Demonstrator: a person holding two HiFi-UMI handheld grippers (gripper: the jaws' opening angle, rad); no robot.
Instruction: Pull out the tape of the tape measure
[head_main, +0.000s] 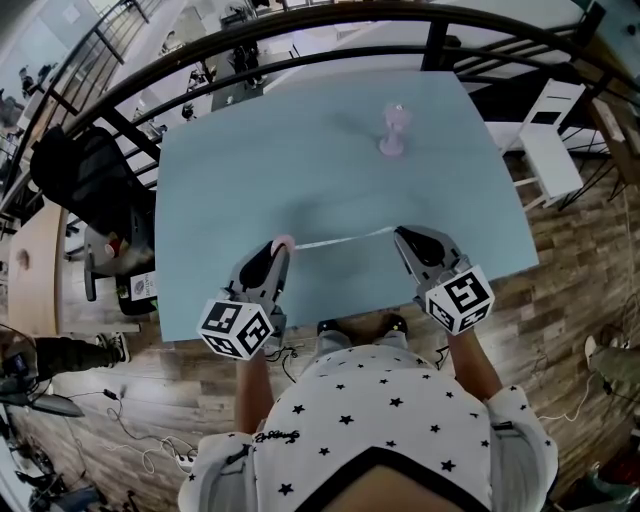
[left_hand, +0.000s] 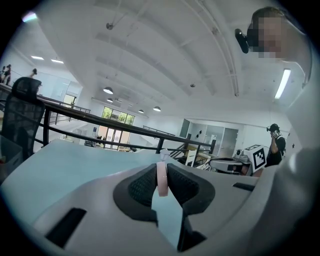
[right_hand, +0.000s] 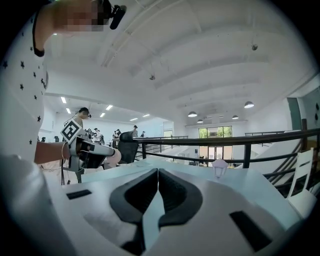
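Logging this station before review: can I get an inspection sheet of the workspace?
Surface: light blue table, one pink ornament on it.
Job's things: pink tape measure in the left gripper, its tape stretched across to the right gripper.
Clutter: the pink ornament, at the table's far side.
Grippers: left shut on the tape measure, right shut on the tape's end.
Cables: loose cables on the wooden floor.
Surroundings: black railing, office chair.
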